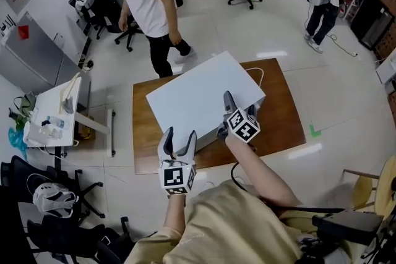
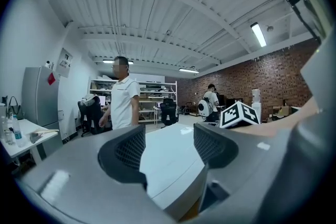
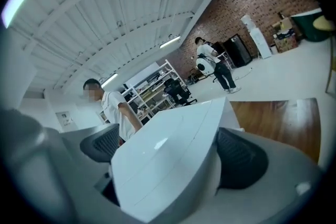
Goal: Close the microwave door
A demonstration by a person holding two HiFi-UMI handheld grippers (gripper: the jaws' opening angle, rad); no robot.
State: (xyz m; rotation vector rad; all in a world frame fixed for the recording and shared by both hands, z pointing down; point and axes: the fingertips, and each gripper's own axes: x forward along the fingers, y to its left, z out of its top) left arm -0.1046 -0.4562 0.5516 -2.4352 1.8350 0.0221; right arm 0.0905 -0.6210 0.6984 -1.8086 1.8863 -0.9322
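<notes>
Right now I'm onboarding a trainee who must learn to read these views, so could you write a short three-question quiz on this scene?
1. True or false: the white microwave stands on the floor.
2. In the right gripper view, what shows between the fingers of the right gripper? A) a chair B) the microwave's white top C) a bottle
3. Fill in: the fingers of the left gripper stand ___.
Key: 1 false, it stands on the wooden table; 2 B; 3 apart.
</notes>
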